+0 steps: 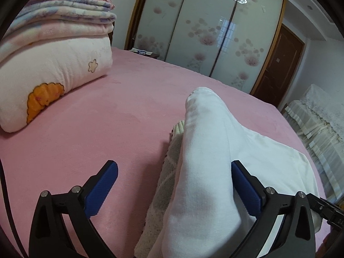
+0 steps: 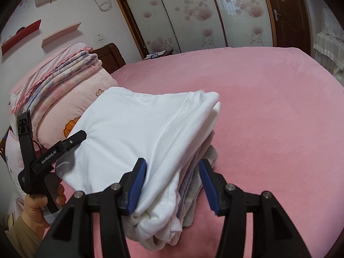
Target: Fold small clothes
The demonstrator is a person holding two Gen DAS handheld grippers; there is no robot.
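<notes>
White garment (image 1: 206,161) rises between the left gripper (image 1: 174,182), jaws wide apart; pink bed (image 1: 107,129) beneath.

A pile of folded clothes (image 2: 150,142) lies on the bed (image 2: 268,111), with the top garment (image 1: 204,161) draped over the layers (image 2: 193,185) beneath it. The right tool (image 2: 173,185) reaches in from the near edge, its jaws spread to either side of the pile's near right corner. The left tool (image 1: 174,187) comes in from the pile's left side, one finger (image 1: 245,185) against the top garment and the other finger (image 1: 103,187) out over the bare bed. A stack of bedding (image 1: 53,64) sits on the bed to the left of the pile, toward the headboard (image 2: 109,56). Behind the bed stands the wardrobe (image 1: 204,32), with a door (image 1: 279,64) to its right.
</notes>
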